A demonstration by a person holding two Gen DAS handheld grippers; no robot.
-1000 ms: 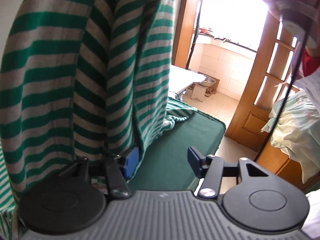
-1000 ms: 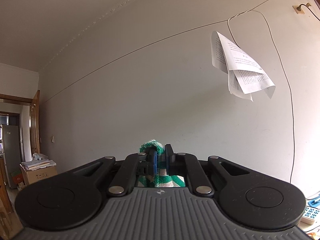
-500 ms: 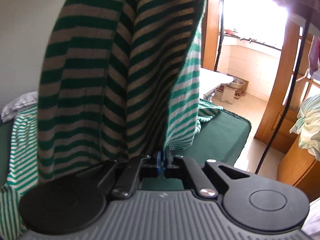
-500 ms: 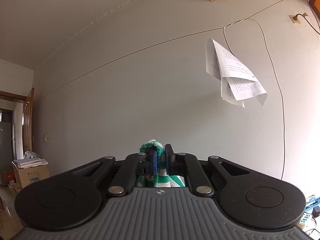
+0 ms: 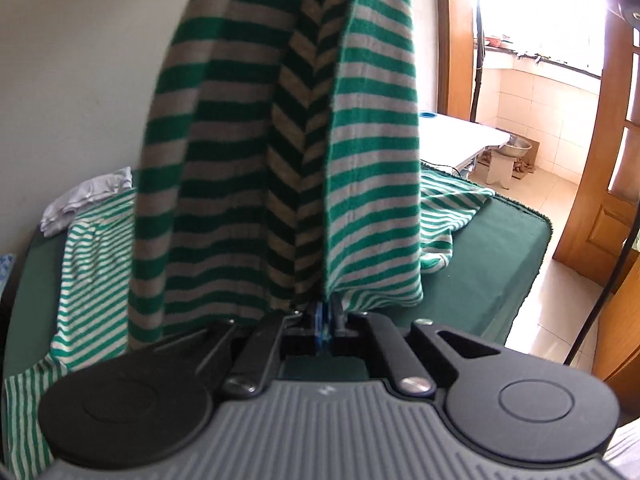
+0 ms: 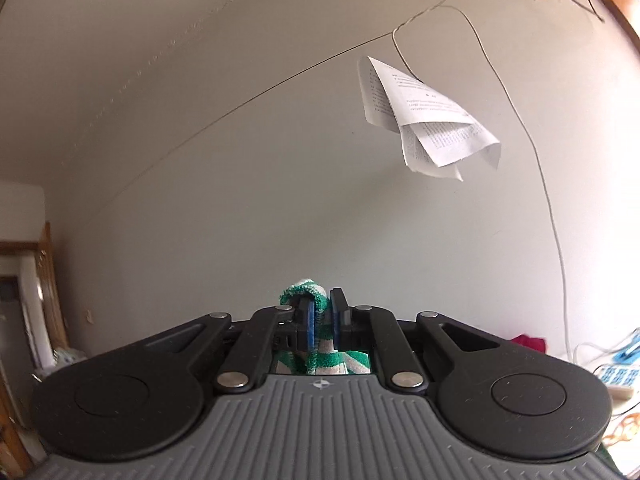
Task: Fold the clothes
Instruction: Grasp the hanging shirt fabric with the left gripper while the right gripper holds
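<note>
While the green-and-grey striped garment hangs in front of us like a curtain, we see its lower edge meeting the left gripper, whose jaws are pressed together with a bottom fold of the cloth pinched between the blue pads. The fabric drops from above the top of the left wrist view, folded lengthwise so that a deep vertical crease runs down its middle. Part of the same striped cloth lies spread on a dark green covered surface behind it, reaching from the left side to the right. A small white cloth sits at the far left end of that surface, against the pale wall. The surface's right edge is rounded and bare, and beyond it open tiled floor leads through a wooden doorway to a bright room.

From the right wrist view, we see the right gripper pointing slightly upward at a plain wall, jaws clamped on a bunched green-and-white hem of the garment that pokes up above the pads. Ahead of it the space is open; folded printed papers hang from a thin wire high on the right.
</note>
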